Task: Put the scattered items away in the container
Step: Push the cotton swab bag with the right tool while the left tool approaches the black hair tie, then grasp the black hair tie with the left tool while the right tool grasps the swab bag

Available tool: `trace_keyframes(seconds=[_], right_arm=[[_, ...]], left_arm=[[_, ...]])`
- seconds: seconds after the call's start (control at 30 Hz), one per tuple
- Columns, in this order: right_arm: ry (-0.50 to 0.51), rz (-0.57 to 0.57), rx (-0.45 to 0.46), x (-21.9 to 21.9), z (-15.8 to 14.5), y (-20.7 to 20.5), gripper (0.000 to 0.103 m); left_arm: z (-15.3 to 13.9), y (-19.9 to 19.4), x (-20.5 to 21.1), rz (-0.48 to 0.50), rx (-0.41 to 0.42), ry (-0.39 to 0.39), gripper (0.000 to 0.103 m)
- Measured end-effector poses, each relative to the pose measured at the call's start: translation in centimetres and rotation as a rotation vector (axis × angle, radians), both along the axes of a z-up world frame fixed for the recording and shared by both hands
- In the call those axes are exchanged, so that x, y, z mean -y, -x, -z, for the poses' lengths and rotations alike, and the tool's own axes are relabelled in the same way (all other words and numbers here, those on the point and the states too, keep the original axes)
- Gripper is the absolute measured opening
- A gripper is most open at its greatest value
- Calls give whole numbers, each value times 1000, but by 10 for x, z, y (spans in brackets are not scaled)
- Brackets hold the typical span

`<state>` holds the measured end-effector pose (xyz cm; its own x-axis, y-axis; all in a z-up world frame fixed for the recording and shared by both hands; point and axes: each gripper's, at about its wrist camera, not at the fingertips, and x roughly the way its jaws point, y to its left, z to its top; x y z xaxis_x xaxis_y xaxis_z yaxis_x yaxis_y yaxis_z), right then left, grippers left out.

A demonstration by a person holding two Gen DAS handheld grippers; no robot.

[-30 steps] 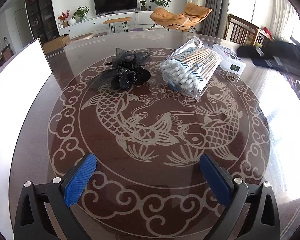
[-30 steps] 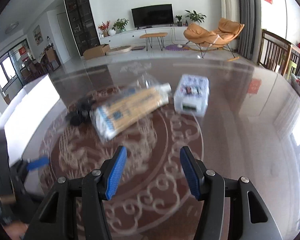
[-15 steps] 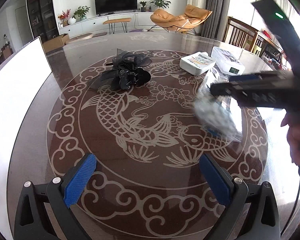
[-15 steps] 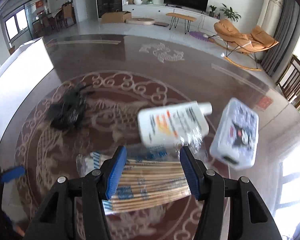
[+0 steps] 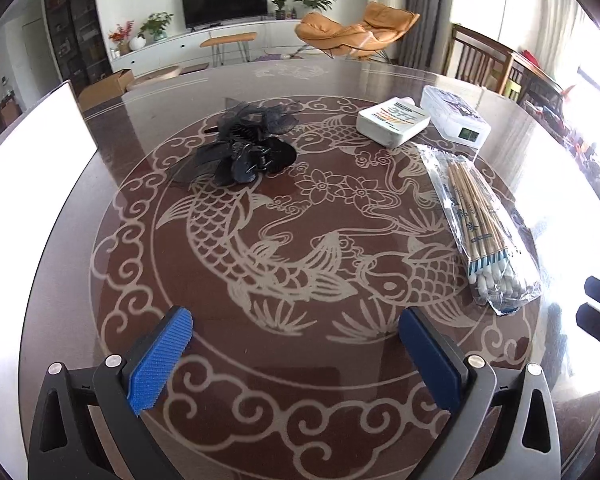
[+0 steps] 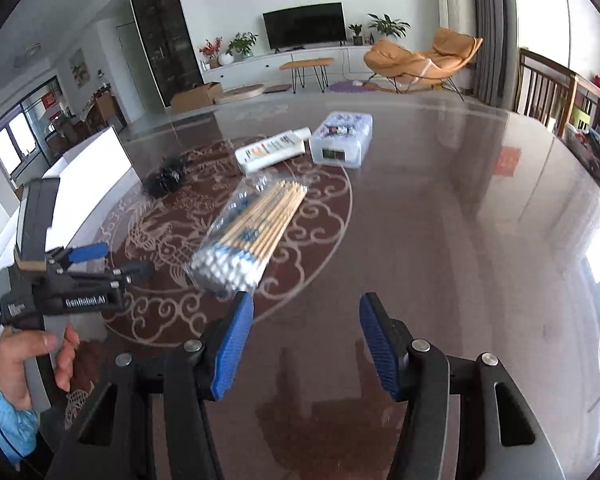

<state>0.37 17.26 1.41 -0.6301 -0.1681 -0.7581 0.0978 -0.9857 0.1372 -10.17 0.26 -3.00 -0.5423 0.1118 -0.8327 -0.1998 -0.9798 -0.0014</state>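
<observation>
- Both claws, left claw and right claw, gape wide, holding nothing.
- Clear cotton swab bag, wooden sticks with white tips, lies on the table just ahead of the right claw.

Clear plastic bag of wooden-stemmed cotton swabs: flat on desk, right side, white tips toward camera. White flat bottle with orange-blue label: lying on its side, just beside clear plastic box with cartoon lid. Black gauzy hair clips: clustered heap, well apart. White box container: at desk's left edge.
</observation>
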Motion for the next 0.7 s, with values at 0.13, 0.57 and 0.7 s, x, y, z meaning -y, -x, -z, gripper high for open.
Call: trace_keyframes(seconds=[0.13,0.57,0.7], right_arm=[[-15,-30,12,12,17,-8,57],[-97,-61,15,30,22,-11,58],[-77,-61,14,28,21,-11,58]], left_arm=[[-7,39,8,-14,48,20,103],[-6,148,11,-167,90,13,103],[-2,159,12,-180,79,8,103]])
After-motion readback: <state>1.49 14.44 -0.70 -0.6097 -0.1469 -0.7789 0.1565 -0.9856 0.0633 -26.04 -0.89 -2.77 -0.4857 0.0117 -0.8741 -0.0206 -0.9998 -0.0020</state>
